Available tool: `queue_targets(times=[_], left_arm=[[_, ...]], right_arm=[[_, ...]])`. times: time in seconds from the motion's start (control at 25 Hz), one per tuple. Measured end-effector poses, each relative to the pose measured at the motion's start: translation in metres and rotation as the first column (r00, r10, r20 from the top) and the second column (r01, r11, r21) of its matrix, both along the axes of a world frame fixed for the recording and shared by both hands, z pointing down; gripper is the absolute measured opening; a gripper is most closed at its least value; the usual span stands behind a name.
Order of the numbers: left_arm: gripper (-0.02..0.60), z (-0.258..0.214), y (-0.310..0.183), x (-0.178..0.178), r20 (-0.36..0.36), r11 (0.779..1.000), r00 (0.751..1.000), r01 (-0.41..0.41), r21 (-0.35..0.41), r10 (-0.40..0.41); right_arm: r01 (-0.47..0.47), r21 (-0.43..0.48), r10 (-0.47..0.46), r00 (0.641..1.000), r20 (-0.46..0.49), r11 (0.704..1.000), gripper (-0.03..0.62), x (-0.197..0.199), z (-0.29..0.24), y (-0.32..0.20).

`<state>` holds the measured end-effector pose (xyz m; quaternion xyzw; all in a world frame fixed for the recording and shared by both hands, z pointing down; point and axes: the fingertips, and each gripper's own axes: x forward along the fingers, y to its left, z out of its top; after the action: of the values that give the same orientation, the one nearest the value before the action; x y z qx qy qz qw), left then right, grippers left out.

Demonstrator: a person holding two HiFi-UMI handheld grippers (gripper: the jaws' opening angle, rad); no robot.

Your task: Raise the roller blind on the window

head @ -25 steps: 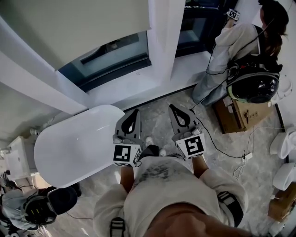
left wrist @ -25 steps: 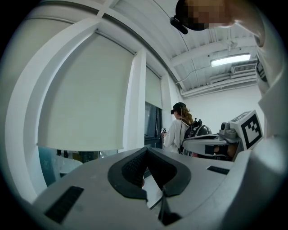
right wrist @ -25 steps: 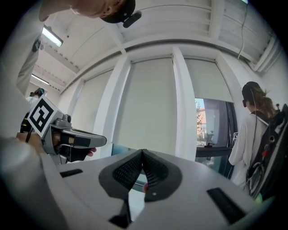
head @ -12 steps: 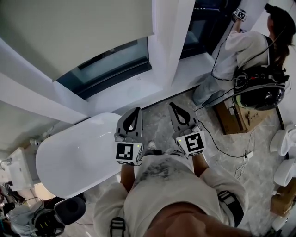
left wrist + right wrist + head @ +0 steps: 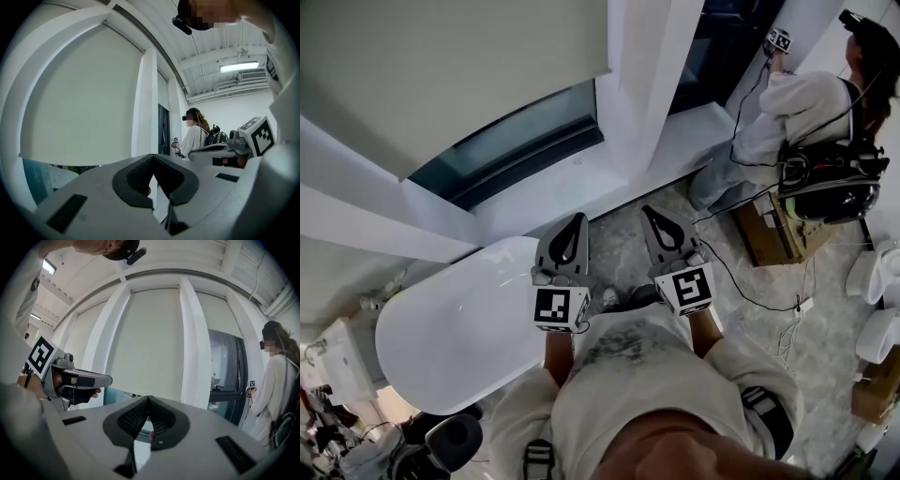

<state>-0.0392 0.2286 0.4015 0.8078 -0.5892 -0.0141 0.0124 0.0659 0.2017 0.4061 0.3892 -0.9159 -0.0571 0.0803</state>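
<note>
Both claws are hovering at waist height, pointing at the window and well apart from it. The left gripper (image 5: 577, 221) is showing its jaws pressed together at the tips in its own view, with nothing between them, and the right gripper (image 5: 650, 214) is sitting just beside it, tips meeting too and just as empty. The cream fabric roller blind (image 5: 441, 66) is hanging up ahead to the left, covering most of the pane, and only a strip of the dark window glass (image 5: 525, 141) is peeking out beneath its straight bottom hem (image 5: 508, 119). Below that the white window sill (image 5: 553, 192) is running across, and the glossy white oval bathtub (image 5: 459, 328) is crowding the floor to the left. By my reading the cloth is going to be light and limp, creasing if pinched mid-panel, while the hem looks weighted and stiff, so its middle is looking like the best place to grip for an even lift. No chain or cord is showing in any view. Off to the right, another person (image 5: 787, 103) is working at a neighbouring window.
</note>
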Motion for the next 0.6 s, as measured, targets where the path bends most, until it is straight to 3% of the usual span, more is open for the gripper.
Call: queue_targets(times=[0.6], left_arm=[[0.008,0.016,-0.075,-0.003,0.006,0.999,0.999,0.036,-0.030,-0.036]], right_arm=[[0.023,-0.010,-0.023,1.000,-0.016,1.000,0.061,-0.004,0.010,-0.080]])
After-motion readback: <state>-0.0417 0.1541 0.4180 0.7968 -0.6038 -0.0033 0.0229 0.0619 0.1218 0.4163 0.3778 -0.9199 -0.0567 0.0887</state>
